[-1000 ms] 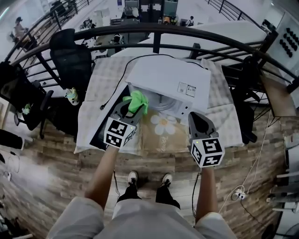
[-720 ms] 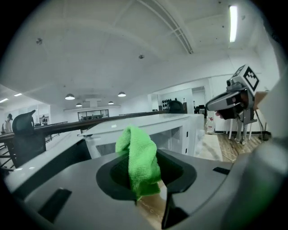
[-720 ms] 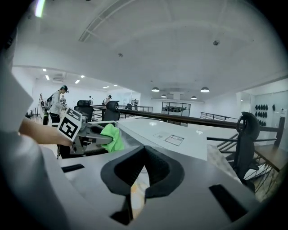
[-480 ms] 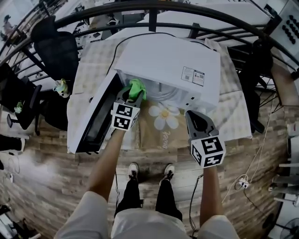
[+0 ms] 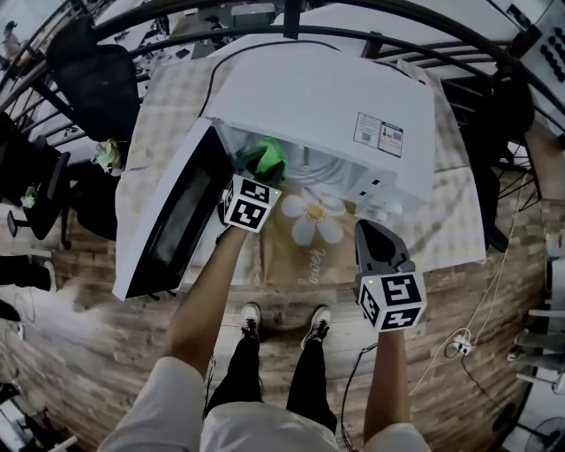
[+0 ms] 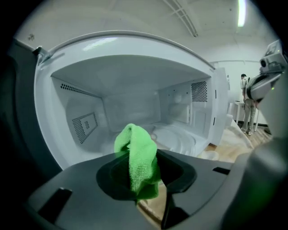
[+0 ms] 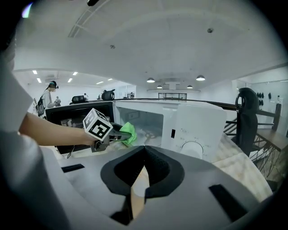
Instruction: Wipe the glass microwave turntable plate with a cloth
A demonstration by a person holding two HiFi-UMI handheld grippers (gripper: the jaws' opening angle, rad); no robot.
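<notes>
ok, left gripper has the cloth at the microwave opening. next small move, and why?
Probably ease the left gripper forward and down into the microwave until the green cloth meets the glass plate. The cloth is clamped in the jaws at the open front, and the plate lies farther in on the floor, apparently not yet touched.

Bright, even indoor light. Round ceiling lamps [image 7: 200, 77] glow far beyond the right tool [image 7: 143, 173]; a strip lamp [image 6: 241, 12] glares above and right of the left tool [image 6: 144, 173]. Both tool views bend strongly, corners black. Each tool's near body is out of focus.
</notes>
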